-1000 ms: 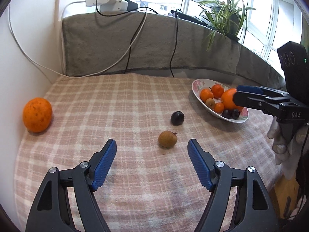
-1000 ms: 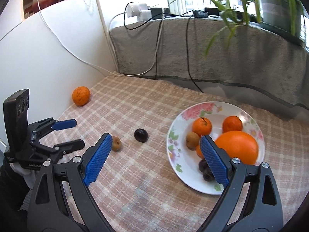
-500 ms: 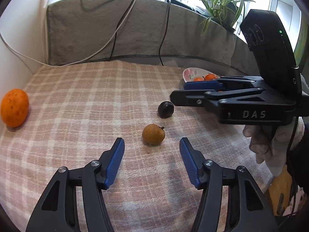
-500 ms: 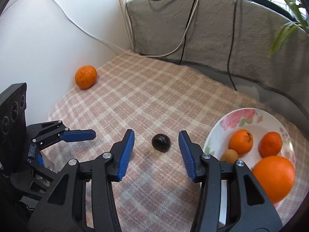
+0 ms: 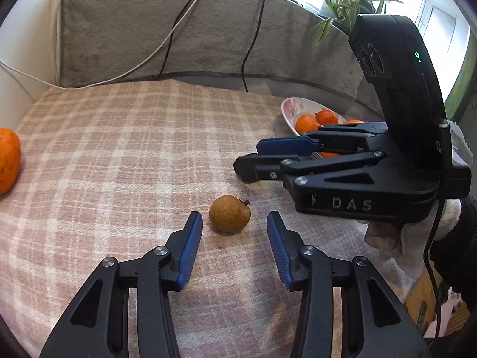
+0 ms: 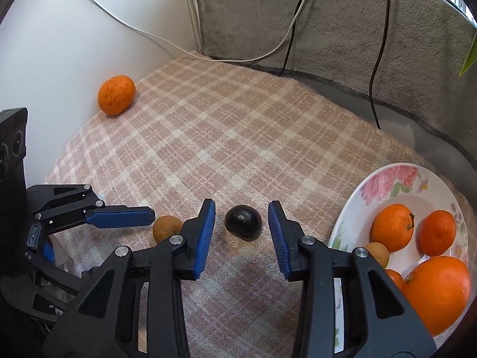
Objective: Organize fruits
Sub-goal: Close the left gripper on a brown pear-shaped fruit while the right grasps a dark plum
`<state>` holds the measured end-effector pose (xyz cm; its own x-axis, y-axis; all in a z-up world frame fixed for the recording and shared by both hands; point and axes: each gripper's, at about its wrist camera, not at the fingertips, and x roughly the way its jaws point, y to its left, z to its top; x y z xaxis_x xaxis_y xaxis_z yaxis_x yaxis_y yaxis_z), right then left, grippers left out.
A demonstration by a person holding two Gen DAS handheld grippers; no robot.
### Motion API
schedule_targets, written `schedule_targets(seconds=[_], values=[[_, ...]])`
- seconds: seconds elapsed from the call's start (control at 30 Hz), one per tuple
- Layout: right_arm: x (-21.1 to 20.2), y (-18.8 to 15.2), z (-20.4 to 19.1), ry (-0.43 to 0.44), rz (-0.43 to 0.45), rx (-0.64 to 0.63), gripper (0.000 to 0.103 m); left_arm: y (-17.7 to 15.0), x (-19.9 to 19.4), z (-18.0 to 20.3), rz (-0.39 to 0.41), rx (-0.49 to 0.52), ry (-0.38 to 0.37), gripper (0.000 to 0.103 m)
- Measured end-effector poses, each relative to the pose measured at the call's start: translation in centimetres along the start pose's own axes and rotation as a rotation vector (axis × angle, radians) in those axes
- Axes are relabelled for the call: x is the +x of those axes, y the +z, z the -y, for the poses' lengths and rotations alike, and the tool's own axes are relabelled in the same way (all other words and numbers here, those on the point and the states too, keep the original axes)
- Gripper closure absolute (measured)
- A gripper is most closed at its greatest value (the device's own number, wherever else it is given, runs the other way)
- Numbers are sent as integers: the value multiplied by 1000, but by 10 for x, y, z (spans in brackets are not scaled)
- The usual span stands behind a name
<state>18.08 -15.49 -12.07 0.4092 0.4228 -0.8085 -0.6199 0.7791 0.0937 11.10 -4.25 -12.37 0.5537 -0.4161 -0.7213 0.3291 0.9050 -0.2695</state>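
Left wrist view: low over the cloth (image 5: 125, 155), looking forward and down along its own fingers, close to the brown fruit (image 5: 229, 213), plate (image 5: 290, 110) beyond. Right wrist view: looks forward and down from the other side, close to the dark fruit (image 6: 243, 222). Shared: cloth, brown fruit, plate, far orange (image 6: 116, 95); each sees the other gripper.

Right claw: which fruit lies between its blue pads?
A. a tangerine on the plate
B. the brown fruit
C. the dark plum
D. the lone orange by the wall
C: the dark plum sits between the right claw's pads, gaps showing on both sides.
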Motion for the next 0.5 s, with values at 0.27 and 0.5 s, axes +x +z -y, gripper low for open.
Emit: schedule_targets(seconds=[0.27,0.5], values=[[7,0,-2,-20,-28,-14,72,6,12,-1,-18,0,8,66],[9,0,-4,-23,-30,-22,75,10,22,-2,-28,0,10,74]])
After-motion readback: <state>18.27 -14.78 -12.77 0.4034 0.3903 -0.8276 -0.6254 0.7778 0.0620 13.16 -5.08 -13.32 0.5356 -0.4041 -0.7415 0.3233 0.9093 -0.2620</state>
